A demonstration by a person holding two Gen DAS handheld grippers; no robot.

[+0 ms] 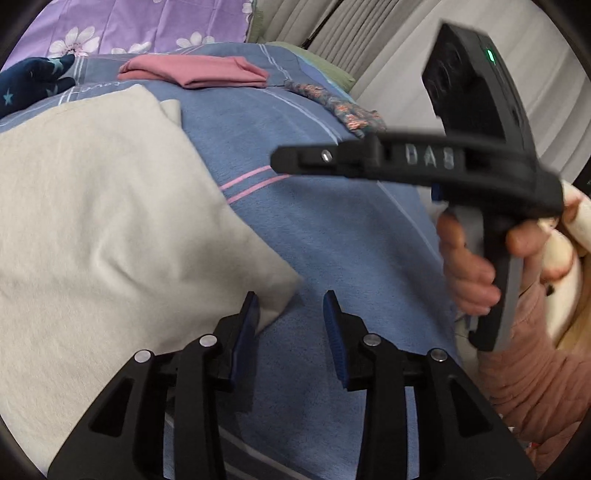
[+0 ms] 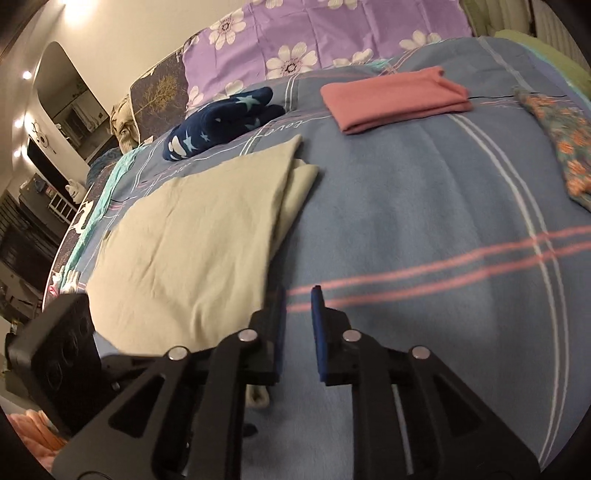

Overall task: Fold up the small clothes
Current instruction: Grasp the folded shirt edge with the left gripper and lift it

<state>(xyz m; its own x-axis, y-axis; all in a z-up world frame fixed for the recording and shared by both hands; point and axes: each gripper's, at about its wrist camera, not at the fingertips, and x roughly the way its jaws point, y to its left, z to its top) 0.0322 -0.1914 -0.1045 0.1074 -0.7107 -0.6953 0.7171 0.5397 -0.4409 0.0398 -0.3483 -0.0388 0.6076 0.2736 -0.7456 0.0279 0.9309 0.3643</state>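
Observation:
A pale cream garment (image 1: 110, 206) lies folded over on the blue blanket (image 1: 332, 236); it also shows in the right wrist view (image 2: 192, 236). My left gripper (image 1: 291, 314) is open and empty, its left finger at the garment's near corner. My right gripper (image 2: 297, 306) is open and empty, just right of the garment's near edge. The right gripper's body, held by a hand, shows in the left wrist view (image 1: 424, 162) above the blanket.
A folded pink garment (image 2: 395, 98) lies at the back of the blanket (image 2: 424, 206). A navy star-print garment (image 2: 221, 123) lies at the back left. A floral patterned cloth (image 2: 561, 147) lies at the right. A purple flowered pillow (image 2: 325, 33) is behind.

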